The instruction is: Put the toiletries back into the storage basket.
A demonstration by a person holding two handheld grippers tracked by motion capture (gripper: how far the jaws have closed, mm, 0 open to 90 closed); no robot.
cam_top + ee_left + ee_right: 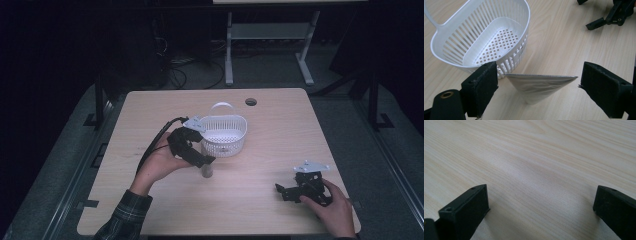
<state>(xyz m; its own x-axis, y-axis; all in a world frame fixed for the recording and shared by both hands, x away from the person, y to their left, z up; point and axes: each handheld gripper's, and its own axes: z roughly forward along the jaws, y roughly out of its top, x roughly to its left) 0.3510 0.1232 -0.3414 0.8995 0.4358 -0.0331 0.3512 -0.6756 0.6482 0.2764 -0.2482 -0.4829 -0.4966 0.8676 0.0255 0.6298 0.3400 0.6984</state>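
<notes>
A small silvery-white pouch stands upright on the wooden table, its flat sealed top edge facing up. My left gripper is open, with one jaw on each side of the pouch's top and a small gap at both ends. In the high view the left gripper hangs over the pouch, just in front of a white slotted basket. The basket has nothing in it. My right gripper rests open near the front right of the table, and bare wood lies between its jaws.
A round cable hole sits at the table's back edge. Behind the table stand another desk's white legs and cables on a dark floor. Seen from the left gripper view, the right gripper lies farther off on the wood.
</notes>
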